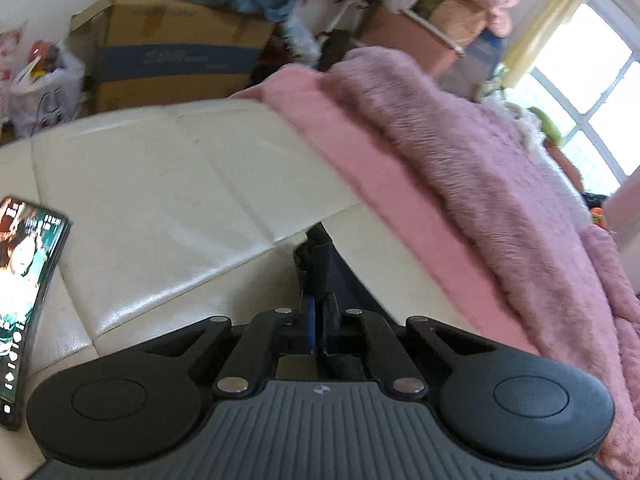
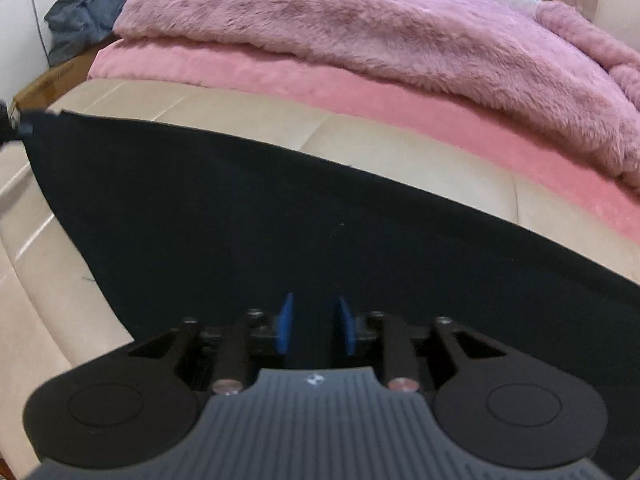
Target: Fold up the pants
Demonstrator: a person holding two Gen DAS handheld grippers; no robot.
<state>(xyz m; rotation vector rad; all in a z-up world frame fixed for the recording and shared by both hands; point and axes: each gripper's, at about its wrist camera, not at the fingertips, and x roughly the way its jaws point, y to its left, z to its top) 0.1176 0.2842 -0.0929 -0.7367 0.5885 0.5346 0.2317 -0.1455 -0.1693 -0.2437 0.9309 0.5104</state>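
Note:
The black pants [image 2: 256, 216] lie stretched across the cream leather surface [image 2: 400, 148] in the right wrist view, one corner pulled up at the far left. My right gripper [image 2: 314, 328] sits low over the near edge of the cloth with its blue pads [image 2: 285, 326] apart; nothing shows between them. In the left wrist view my left gripper [image 1: 320, 280] is shut on a corner of the black pants [image 1: 344, 280], seen edge-on above the cream surface [image 1: 160, 184].
A pink fleece [image 2: 360, 80] and a mauve furry blanket [image 2: 380, 20] lie along the far side. A lit phone [image 1: 24, 288] stands at the left. A cardboard box [image 1: 168, 48], bags and piled clothes stand behind.

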